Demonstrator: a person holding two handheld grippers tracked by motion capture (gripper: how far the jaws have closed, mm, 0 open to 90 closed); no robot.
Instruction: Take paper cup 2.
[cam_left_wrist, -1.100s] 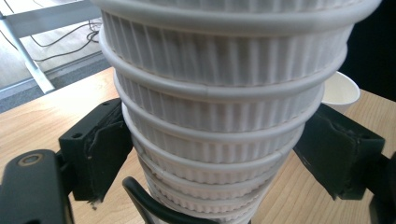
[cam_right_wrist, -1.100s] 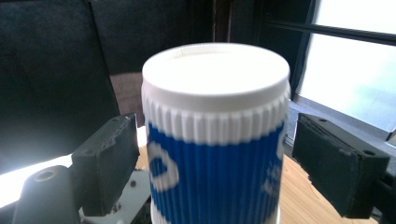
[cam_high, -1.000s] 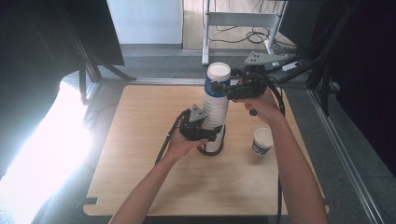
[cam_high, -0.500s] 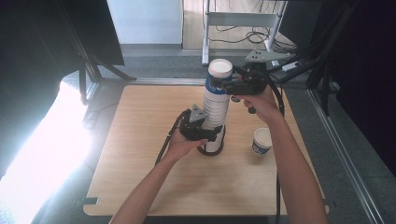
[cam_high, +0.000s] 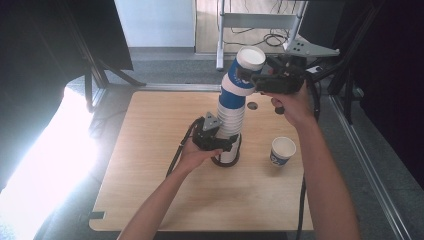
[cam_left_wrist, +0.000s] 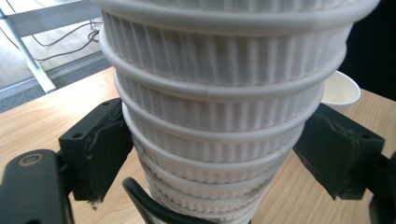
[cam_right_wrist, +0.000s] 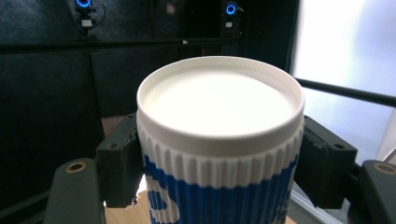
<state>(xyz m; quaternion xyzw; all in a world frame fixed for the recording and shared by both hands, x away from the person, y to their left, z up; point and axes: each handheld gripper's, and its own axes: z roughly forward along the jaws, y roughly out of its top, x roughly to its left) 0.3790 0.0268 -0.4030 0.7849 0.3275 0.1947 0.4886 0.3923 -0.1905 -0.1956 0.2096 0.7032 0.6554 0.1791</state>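
Note:
A tall stack of ribbed blue-and-white paper cups (cam_high: 231, 120) stands upside down near the middle of the wooden table (cam_high: 150, 190). My left gripper (cam_high: 225, 145) is shut on the stack's lowest cups (cam_left_wrist: 219, 140), one jaw pressed on each side. My right gripper (cam_high: 248, 75) is shut on the top cup (cam_high: 246, 67), whose white base (cam_right_wrist: 219, 100) faces up between the jaws. The top cup tilts to the right, off the stack's line. I cannot tell whether it has come free of the cup below.
A single upright cup (cam_high: 283, 150) stands on the table right of the stack, also seen as a white cup (cam_left_wrist: 341, 91) behind the right jaw. A small hole (cam_high: 252, 106) marks the tabletop behind the stack. A metal frame (cam_high: 260, 20) stands beyond the far edge.
My right gripper has moved up and to the right with the top cup, tilting it. The left gripper and the stack's base have stayed put.

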